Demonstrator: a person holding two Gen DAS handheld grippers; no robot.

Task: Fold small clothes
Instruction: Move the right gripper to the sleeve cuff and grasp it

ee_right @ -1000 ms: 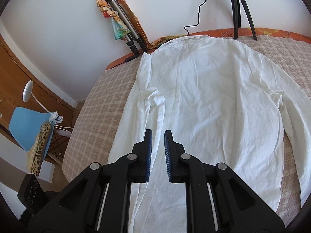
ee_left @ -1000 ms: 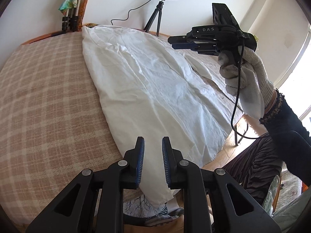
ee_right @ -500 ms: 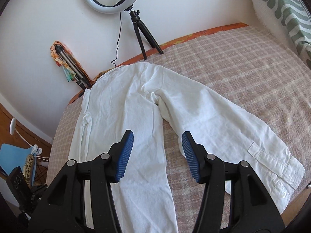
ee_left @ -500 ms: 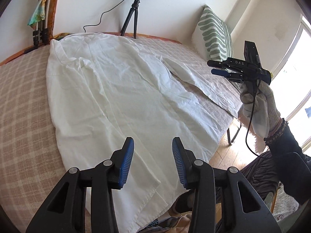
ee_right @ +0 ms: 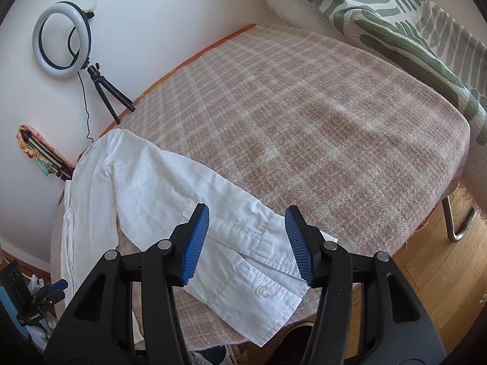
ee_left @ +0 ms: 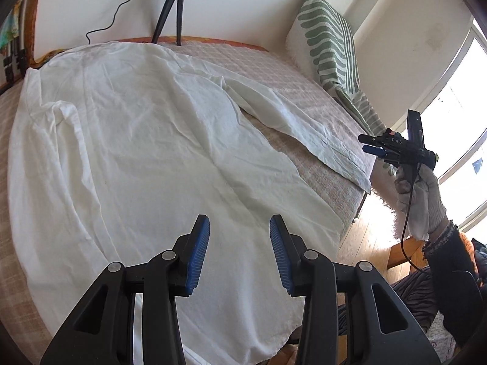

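Left wrist view: the left gripper (ee_left: 239, 254) fills the lower centre of the frame, its blue-padded fingers (ee_left: 199, 254) spread wide with nothing between them, above the lower hem region of the white shirt (ee_left: 146, 158). The shirt lies flat across the centre and left of the frame on the checked bed cover (ee_left: 319, 179); one sleeve (ee_left: 292, 124) runs toward the right edge of the bed. At right of frame, the right gripper (ee_left: 369, 147) is held in a white-gloved hand (ee_left: 420, 203) just off the bed's edge, close to the sleeve end; its jaws are seen side-on there. A green-striped pillow (ee_left: 328, 39) stands at upper right; tripod legs (ee_left: 170, 9) at upper centre

Right wrist view: the right gripper (ee_right: 247, 245) occupies the lower centre, fingers (ee_right: 196, 245) spread wide and empty, directly over the buttoned cuff (ee_right: 258, 292) of the sleeve, which lies at the bed's near edge. The shirt body (ee_right: 91, 188) extends to the left of frame. A ring light (ee_right: 62, 39) on its tripod stands at upper left; the left gripper (ee_right: 48, 295) appears small at lower left
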